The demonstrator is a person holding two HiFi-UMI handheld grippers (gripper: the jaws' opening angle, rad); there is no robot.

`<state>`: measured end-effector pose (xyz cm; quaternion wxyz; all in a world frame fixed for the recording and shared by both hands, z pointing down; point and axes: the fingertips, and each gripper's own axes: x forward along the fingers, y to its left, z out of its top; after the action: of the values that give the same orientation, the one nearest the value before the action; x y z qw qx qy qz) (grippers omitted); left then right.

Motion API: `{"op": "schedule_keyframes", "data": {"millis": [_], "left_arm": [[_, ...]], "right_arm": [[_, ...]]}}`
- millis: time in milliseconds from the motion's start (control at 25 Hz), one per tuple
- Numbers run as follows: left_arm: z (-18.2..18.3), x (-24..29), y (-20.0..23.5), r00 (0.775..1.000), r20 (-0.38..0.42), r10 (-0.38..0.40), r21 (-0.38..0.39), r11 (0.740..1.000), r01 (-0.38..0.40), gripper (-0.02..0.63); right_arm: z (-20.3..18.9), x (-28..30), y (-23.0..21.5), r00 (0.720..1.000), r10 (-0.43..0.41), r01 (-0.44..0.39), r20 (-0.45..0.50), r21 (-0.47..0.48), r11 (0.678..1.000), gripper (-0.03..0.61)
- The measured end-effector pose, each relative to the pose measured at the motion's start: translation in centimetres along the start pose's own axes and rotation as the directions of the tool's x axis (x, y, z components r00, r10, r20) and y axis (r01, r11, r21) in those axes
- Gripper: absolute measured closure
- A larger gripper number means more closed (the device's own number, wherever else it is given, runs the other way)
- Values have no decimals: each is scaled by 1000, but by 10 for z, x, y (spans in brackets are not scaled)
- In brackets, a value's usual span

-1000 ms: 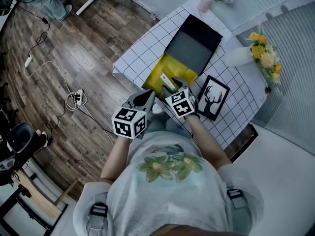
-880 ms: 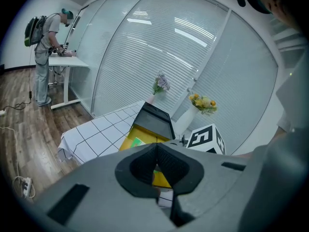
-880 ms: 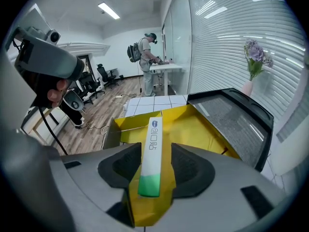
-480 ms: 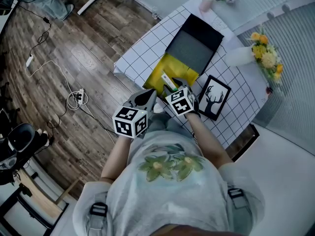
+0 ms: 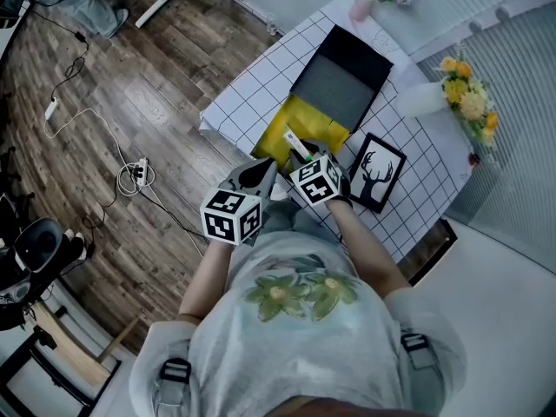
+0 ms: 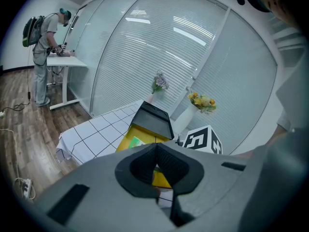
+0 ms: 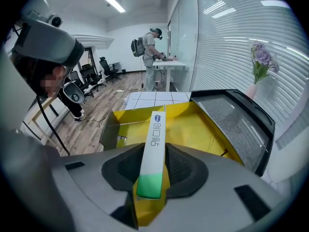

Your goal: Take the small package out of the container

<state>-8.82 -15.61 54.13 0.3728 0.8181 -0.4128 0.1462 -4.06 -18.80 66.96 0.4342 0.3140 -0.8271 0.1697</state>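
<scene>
The small package, slim and white with a green end, is clamped inside the yellow container by the right hand-held gripper, whose jaws have just been closing; the left hand-held gripper is closed on nothing.

Right claw just closed onto small package.

You are in an open office. Glass partition walls with slatted blinds run along one side, and strip lights line the ceiling. Office chairs stand on the wood-look floor. Another person stands at a white desk. A power strip and its cables lie loose near your cloth-covered table.
</scene>
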Motion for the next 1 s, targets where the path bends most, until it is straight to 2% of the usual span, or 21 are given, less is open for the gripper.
{"op": "schedule_keyframes", "data": {"millis": [200, 1000], "left_arm": [[-1, 0, 1, 1000, -2, 3, 1, 1000, -3, 607], [2, -9, -1, 1000, 22, 3, 3, 1000, -3, 606]], "right_arm": [[-1, 1, 0, 1000, -2, 2, -9, -24, 1000, 480], [-3, 0, 3, 1000, 4, -5, -13, -59, 998, 489]]}}
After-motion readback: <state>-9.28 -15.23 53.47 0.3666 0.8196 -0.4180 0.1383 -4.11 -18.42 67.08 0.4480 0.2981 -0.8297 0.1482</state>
